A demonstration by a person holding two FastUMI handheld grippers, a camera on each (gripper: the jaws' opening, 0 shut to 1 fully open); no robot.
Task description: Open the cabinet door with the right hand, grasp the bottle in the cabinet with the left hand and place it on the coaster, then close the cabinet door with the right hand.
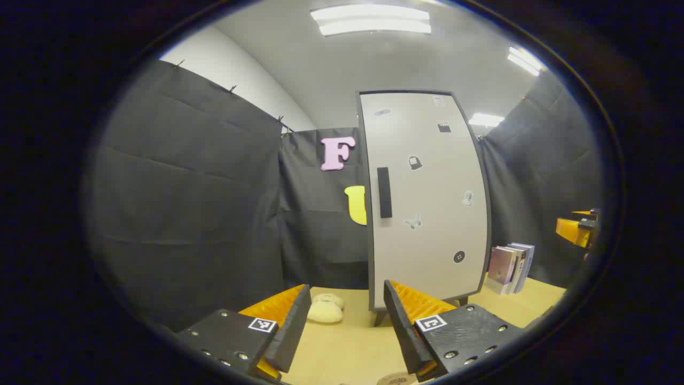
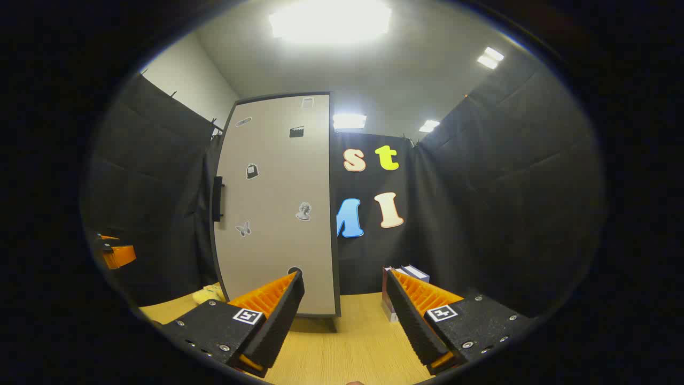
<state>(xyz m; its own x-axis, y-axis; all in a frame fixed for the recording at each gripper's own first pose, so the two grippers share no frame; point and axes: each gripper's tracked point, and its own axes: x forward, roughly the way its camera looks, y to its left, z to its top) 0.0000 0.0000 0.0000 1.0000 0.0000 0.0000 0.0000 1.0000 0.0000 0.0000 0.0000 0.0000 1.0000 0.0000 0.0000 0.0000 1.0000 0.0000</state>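
Both tools released, left tool (image 1: 346, 326), right tool (image 2: 342, 321), grey stickered cabinet door (image 1: 427, 198) closed

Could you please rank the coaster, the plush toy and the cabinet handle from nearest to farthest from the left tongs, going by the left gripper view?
1. Coaster, just below the tongs.
2. Plush toy, ahead on the table.
3. Cabinet handle, high on the closed door.

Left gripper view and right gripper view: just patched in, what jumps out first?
The tall pale cabinet stands shut on the wooden table, stickers dotting its door and a dark handle along its left edge. Both grippers, left and right, hang back with jaws open and empty. Books stand right of the cabinet.
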